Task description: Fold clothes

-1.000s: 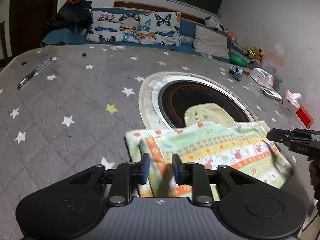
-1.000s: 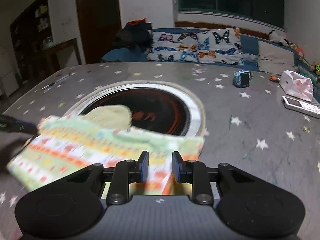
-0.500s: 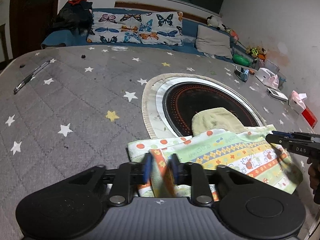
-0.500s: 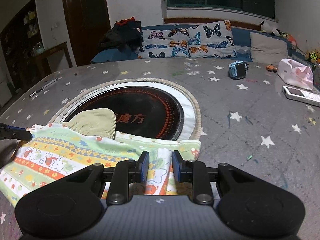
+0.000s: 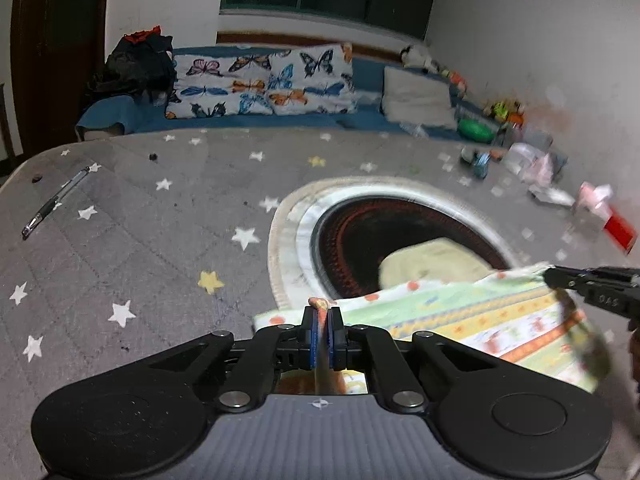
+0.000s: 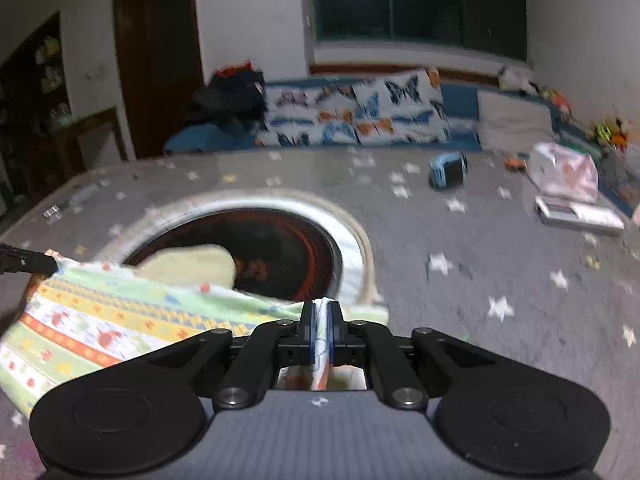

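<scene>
A patterned garment [image 5: 472, 320], green, yellow and orange with small prints, is lifted off the grey star-print table [image 5: 140, 240]. My left gripper [image 5: 322, 314] is shut on its near left corner. My right gripper [image 6: 321, 308] is shut on the other near corner; it also shows in the left wrist view [image 5: 560, 276]. The garment [image 6: 100, 316] hangs stretched between the two grippers and sags below them. A pale yellow cloth [image 5: 432, 264] lies behind it on the round black-and-red mat [image 5: 360, 232].
A pen [image 5: 56, 202] lies at the table's far left. A blue gadget [image 6: 448, 170], a white bag [image 6: 564, 172], a remote [image 6: 576, 212] and a red box [image 5: 618, 232] lie along the right side. A sofa with butterfly cushions [image 5: 260, 84] stands behind.
Both grippers closed on the garment's near corners and lifted it off the table. The views rose and are blurred by motion.
</scene>
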A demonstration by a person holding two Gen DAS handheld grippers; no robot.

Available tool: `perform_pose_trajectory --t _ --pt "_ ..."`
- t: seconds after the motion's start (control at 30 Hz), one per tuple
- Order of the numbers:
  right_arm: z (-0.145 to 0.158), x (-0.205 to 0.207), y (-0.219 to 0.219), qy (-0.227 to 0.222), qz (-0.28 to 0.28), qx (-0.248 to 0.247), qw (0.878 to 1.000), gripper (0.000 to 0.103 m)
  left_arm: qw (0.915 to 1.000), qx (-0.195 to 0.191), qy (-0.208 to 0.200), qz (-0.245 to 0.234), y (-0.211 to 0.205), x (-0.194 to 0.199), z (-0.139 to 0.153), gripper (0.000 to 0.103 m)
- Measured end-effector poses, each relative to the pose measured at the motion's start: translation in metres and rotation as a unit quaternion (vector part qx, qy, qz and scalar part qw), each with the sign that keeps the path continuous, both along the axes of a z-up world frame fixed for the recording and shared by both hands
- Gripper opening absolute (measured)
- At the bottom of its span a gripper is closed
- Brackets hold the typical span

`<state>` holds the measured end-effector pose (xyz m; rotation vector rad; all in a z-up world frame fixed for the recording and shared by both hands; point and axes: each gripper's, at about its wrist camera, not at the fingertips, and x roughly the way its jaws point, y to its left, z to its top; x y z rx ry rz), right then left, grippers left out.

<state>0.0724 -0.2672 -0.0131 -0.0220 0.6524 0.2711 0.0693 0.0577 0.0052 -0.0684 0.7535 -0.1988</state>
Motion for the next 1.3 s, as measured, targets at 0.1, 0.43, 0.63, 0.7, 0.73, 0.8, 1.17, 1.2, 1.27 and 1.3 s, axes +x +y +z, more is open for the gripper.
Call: perform_pose_trajectory --t 0.1,0.43,0.63,0.7,0.73,0.8,1.17,1.2,1.27,1.3 --pt "-0.013 0.005 0.001 0.025 -0.005 0.0 1.0 0.007 0.9999 0.002 0.012 0.0 -0.001 0.008 -0.009 0.006" --pt "0.008 -0.001 0.024 0.006 0.049 -0.014 0.999 0.014 0.9999 -0.005 0.005 0.013 0.0 0.013 -0.001 0.01" --pt "0.002 0.01 0.061 0.018 0.104 -0.011 0.994 0.014 0.9995 -0.005 -0.031 -0.001 -0.009 -0.001 0.02 0.01" --pt "-0.001 0.017 0.068 0.022 0.108 -0.01 0.994 0.014 0.9987 -0.035 -0.025 -0.026 -0.012 0.001 0.024 0.01" --pt "-0.003 0.02 0.071 0.024 0.109 -0.009 0.994 0.014 0.998 -0.045 -0.023 -0.038 -0.016 0.002 0.025 0.01" --pt "-0.001 0.02 0.074 0.023 0.11 -0.012 0.994 0.014 0.9969 -0.053 -0.015 -0.057 -0.024 0.006 0.023 0.01" --pt "-0.009 0.03 0.083 0.042 0.112 -0.011 0.993 0.014 0.9956 -0.034 0.032 -0.081 -0.062 0.04 -0.008 0.009" --pt "-0.008 0.029 0.084 0.039 0.112 -0.013 0.993 0.014 0.9956 -0.03 0.037 -0.08 -0.062 0.042 -0.012 0.009" --pt "-0.005 0.025 0.085 0.034 0.115 -0.015 0.993 0.015 0.9954 -0.037 0.035 -0.081 -0.059 0.04 -0.014 0.01" --pt "-0.003 0.023 0.086 0.032 0.119 -0.013 0.992 0.015 0.9954 -0.042 0.035 -0.079 -0.057 0.039 -0.012 0.01"
